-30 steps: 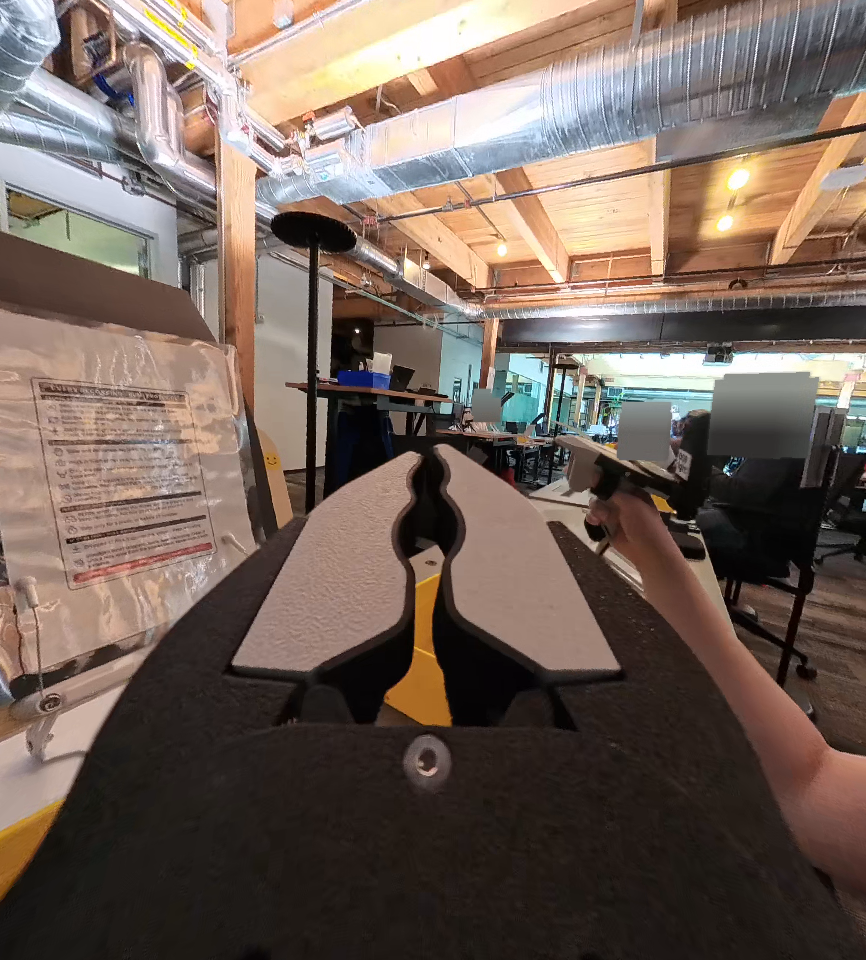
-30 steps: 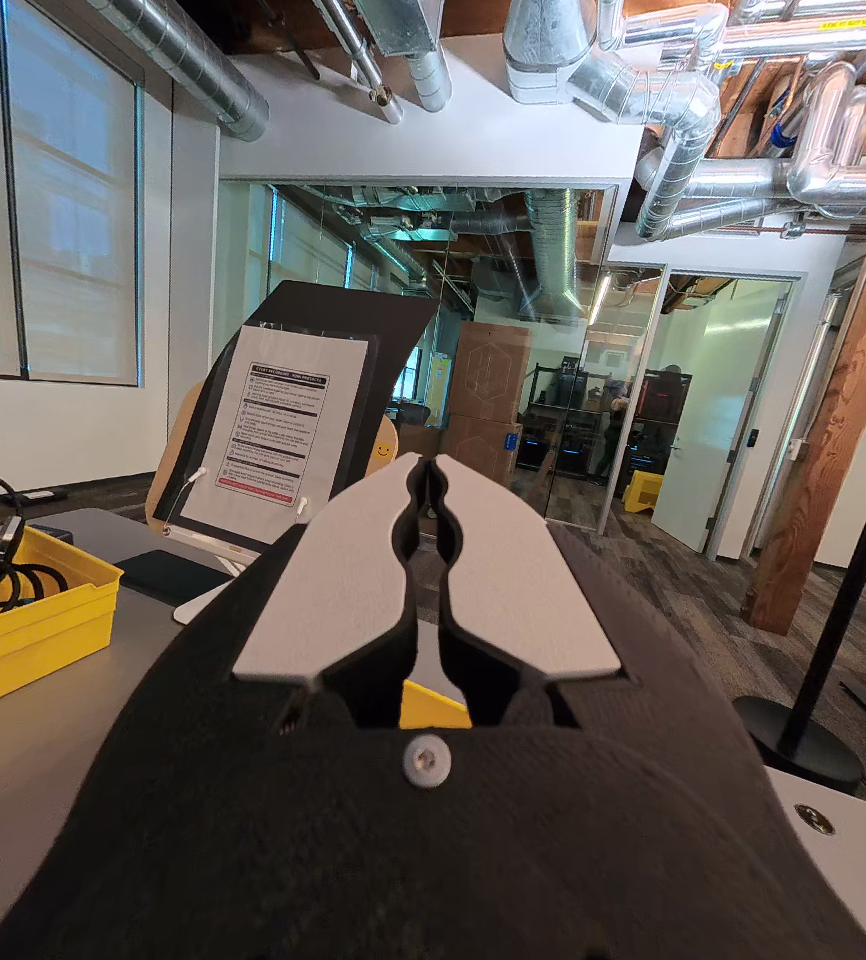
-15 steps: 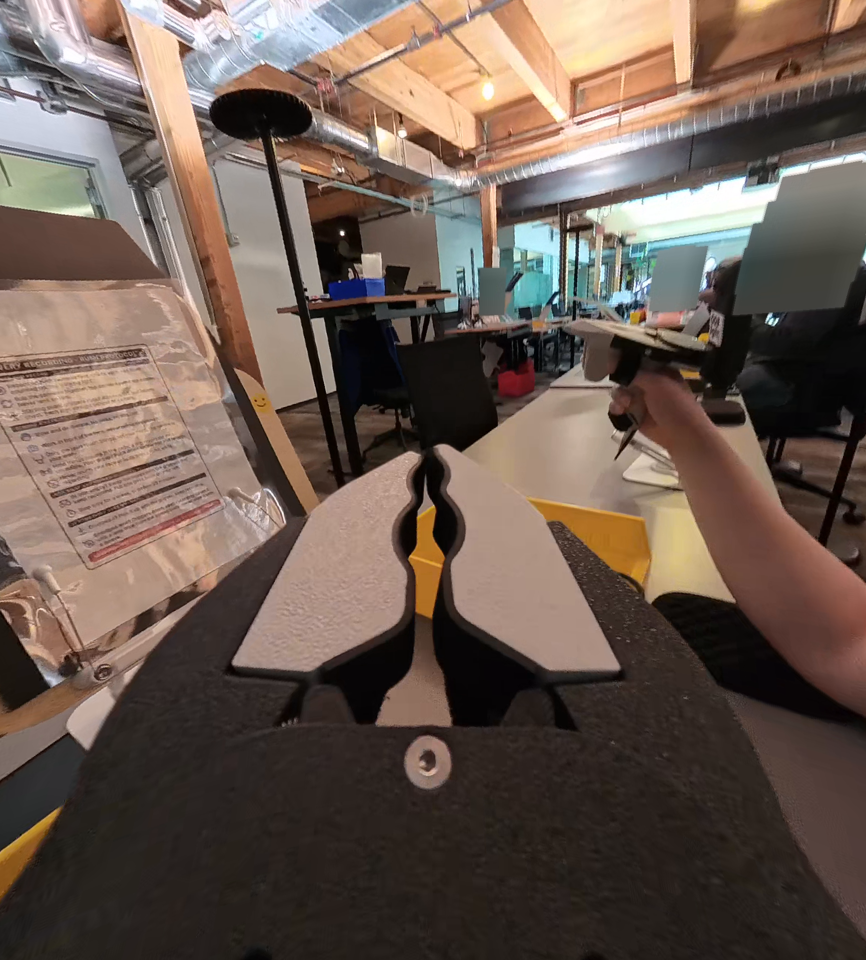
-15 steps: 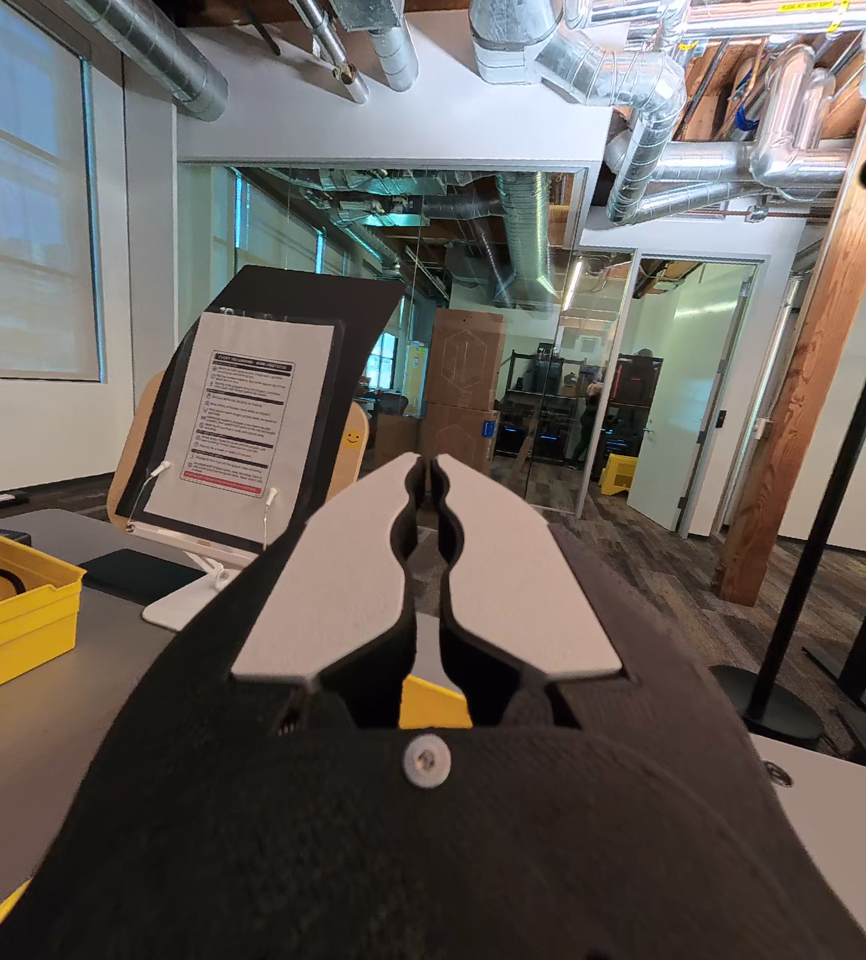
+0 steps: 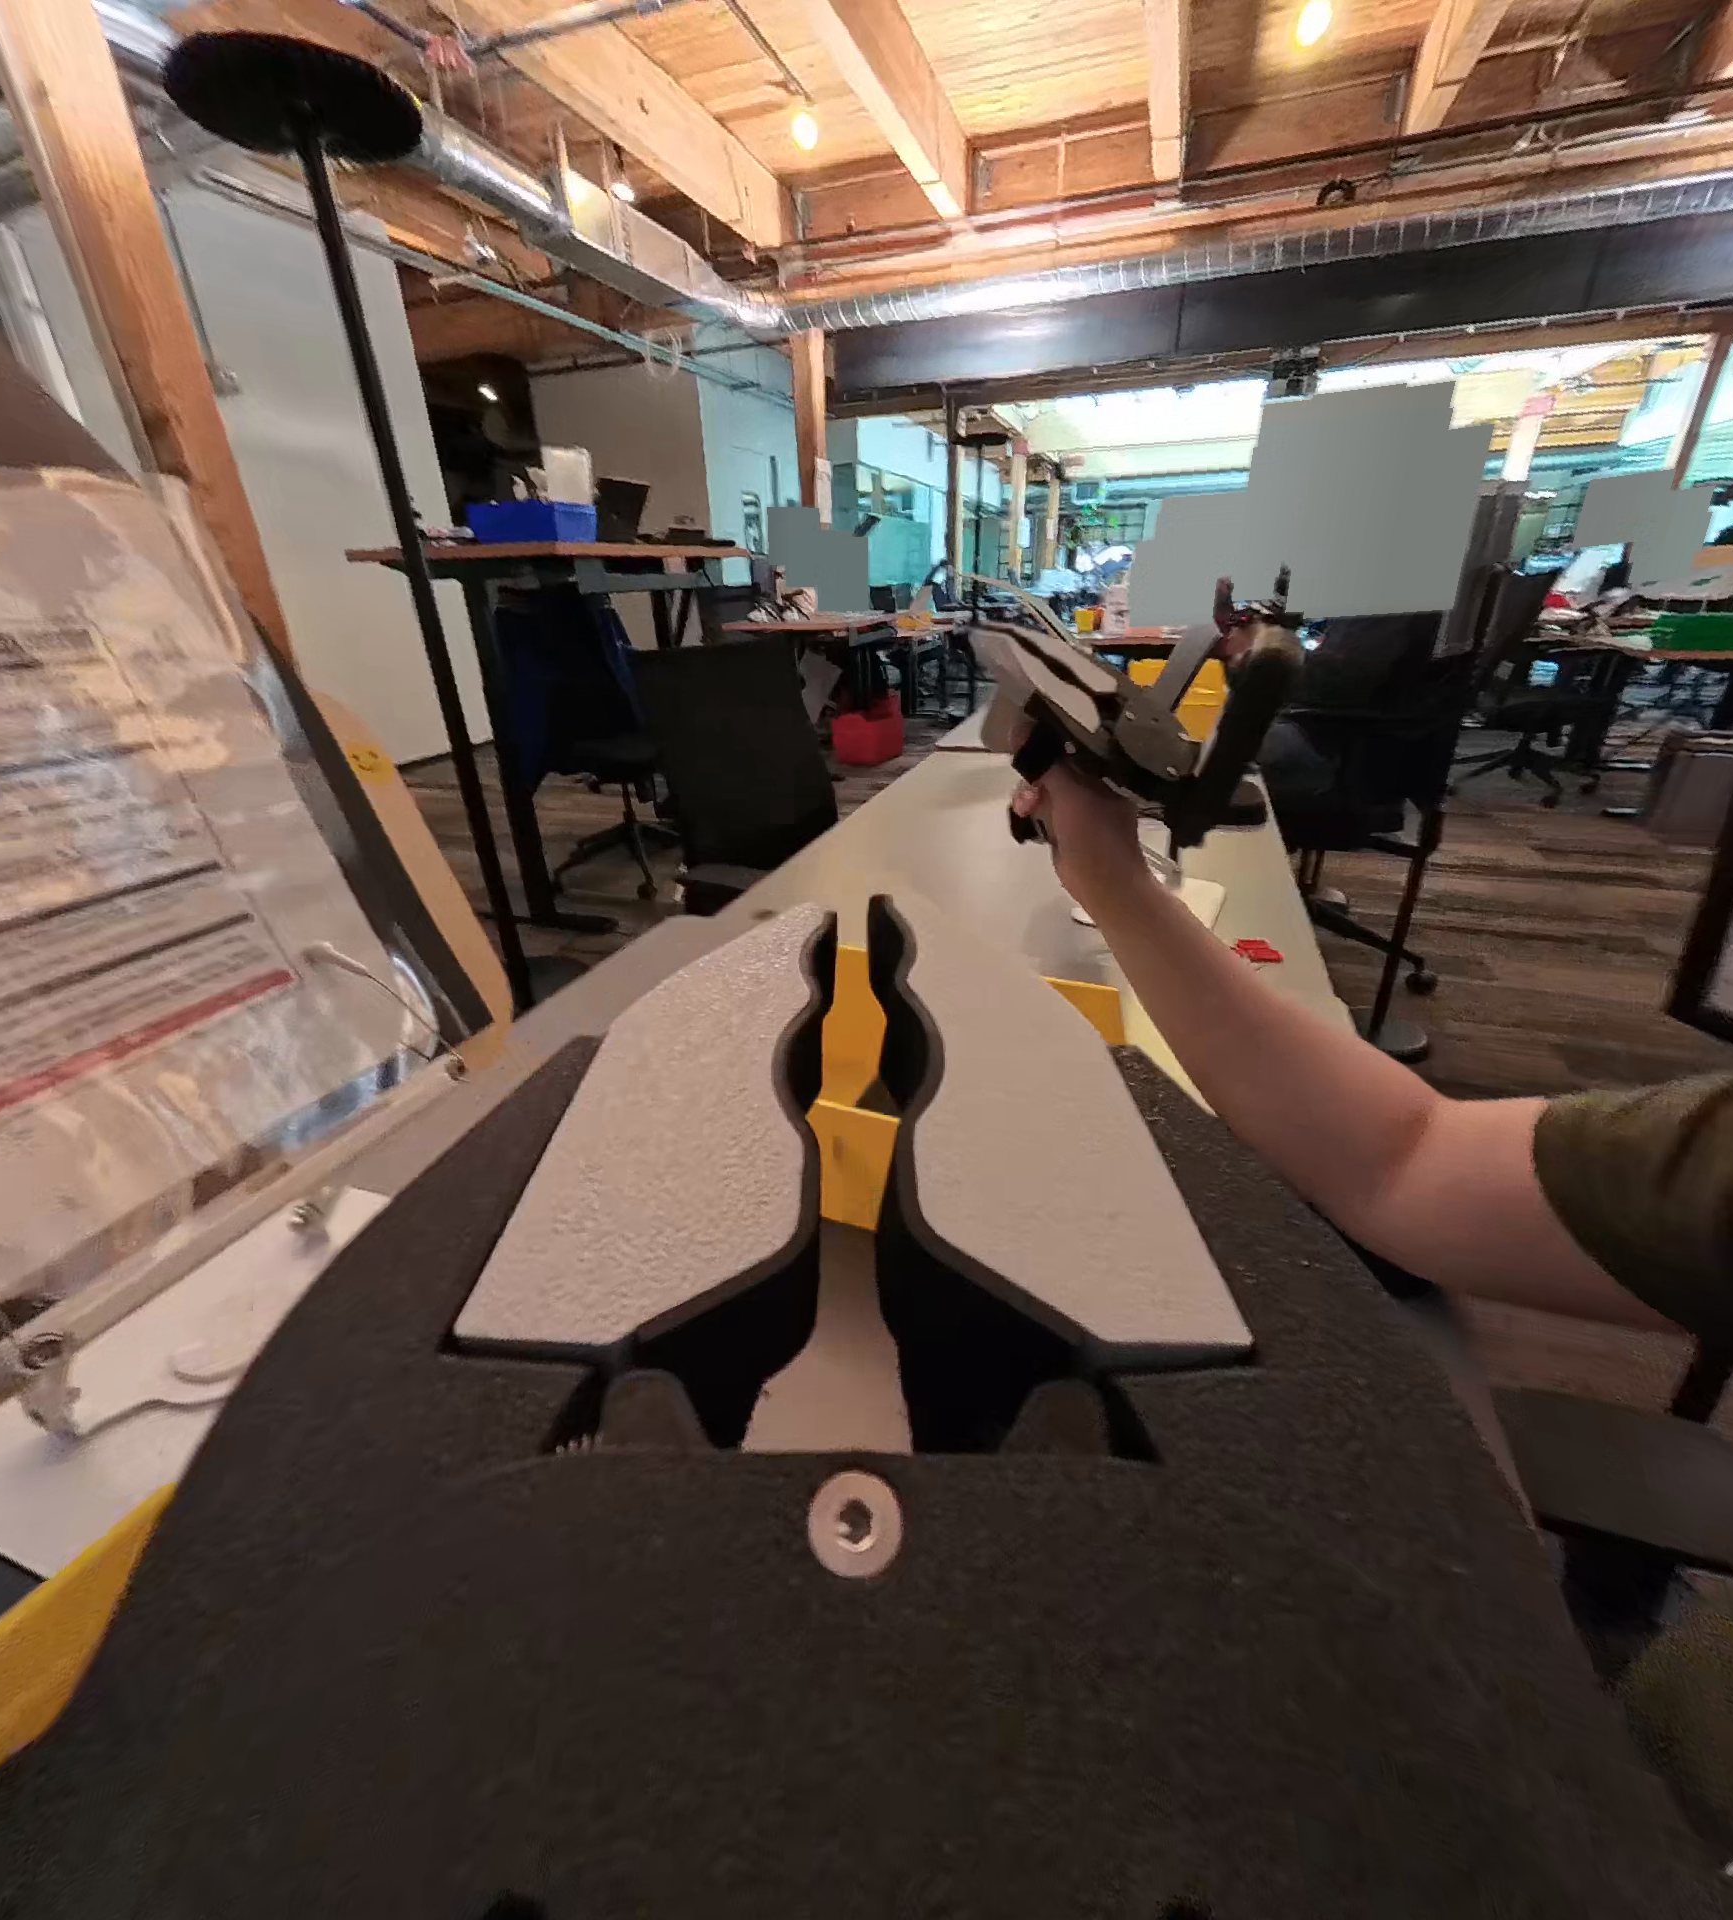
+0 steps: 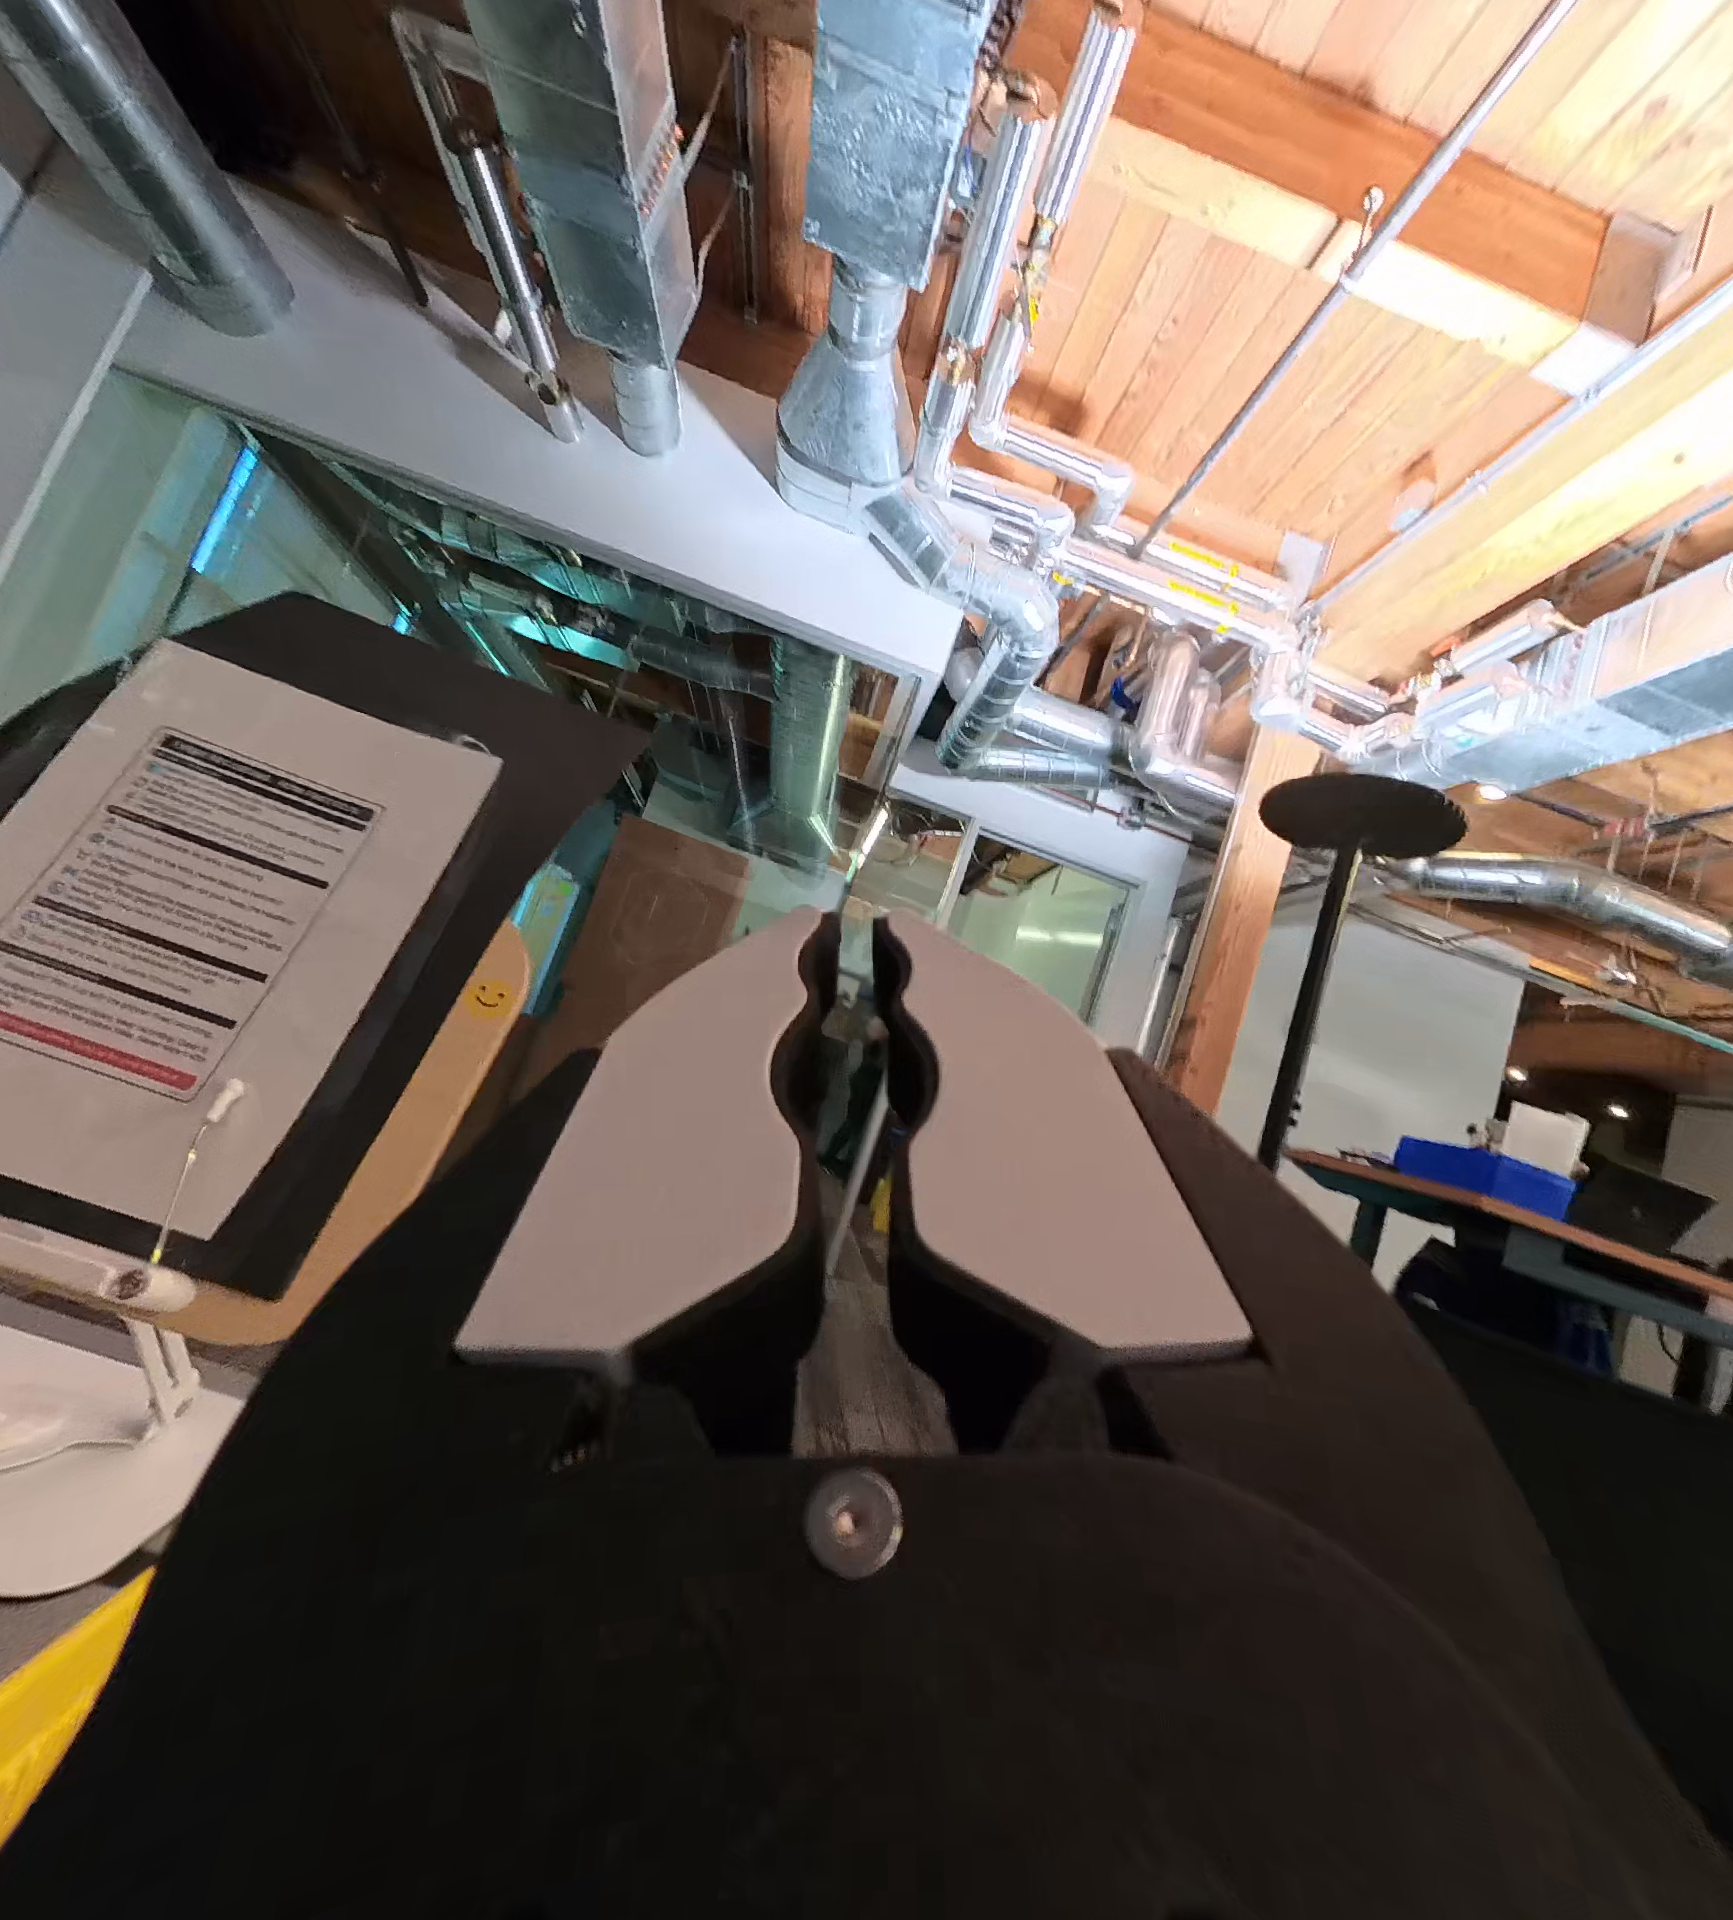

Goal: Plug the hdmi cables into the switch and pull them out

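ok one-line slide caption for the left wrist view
Left gripper shut and empty above a yellow bin, the right gripper held aloft over the long table.

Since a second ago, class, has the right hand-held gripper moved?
Yes. The right hand-held gripper has tilted upward and rolled: the instruction sheet now sits lower left and slanted, with ceiling pipes filling the view.

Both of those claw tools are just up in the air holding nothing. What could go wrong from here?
The right gripper points up toward the ceiling, so its camera sees no cable or switch; lowering it blind might bump the propped-up instruction sheet. The left gripper, nearly closed, hangs over the yellow bin and could knock its rim when coming down.
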Demonstrator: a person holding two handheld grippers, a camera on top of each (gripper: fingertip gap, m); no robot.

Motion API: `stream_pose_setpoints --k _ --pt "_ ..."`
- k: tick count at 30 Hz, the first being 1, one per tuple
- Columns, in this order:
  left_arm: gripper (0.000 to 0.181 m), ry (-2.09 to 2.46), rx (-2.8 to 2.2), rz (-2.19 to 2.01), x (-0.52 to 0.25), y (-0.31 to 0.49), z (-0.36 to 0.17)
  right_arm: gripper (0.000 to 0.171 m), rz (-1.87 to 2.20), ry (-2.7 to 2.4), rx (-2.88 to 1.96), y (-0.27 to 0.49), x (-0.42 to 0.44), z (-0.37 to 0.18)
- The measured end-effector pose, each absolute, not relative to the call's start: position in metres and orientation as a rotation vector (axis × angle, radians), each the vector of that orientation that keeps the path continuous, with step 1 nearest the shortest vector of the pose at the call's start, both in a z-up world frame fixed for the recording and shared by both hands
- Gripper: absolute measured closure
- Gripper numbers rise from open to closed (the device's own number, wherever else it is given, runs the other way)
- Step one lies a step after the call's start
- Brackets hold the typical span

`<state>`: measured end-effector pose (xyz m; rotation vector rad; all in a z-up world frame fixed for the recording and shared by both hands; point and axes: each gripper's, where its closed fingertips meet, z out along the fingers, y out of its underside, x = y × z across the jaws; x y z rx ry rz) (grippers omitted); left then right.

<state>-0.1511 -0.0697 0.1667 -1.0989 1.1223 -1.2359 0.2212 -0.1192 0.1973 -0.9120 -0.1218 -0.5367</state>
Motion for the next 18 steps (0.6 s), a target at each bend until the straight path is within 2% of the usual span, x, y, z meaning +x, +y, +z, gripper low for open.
stream_pose_setpoints --k 9,18 --pt "0.17 1.173 -1.191 -1.201 -0.149 -0.052 0.147 0.163 -0.315 -0.096 -0.781 -0.124 0.197 0.199" --pt "0.169 1.091 -1.167 -1.265 -0.182 -0.044 0.17 0.164 -0.334 -0.129 -0.845 -0.097 0.179 0.179"
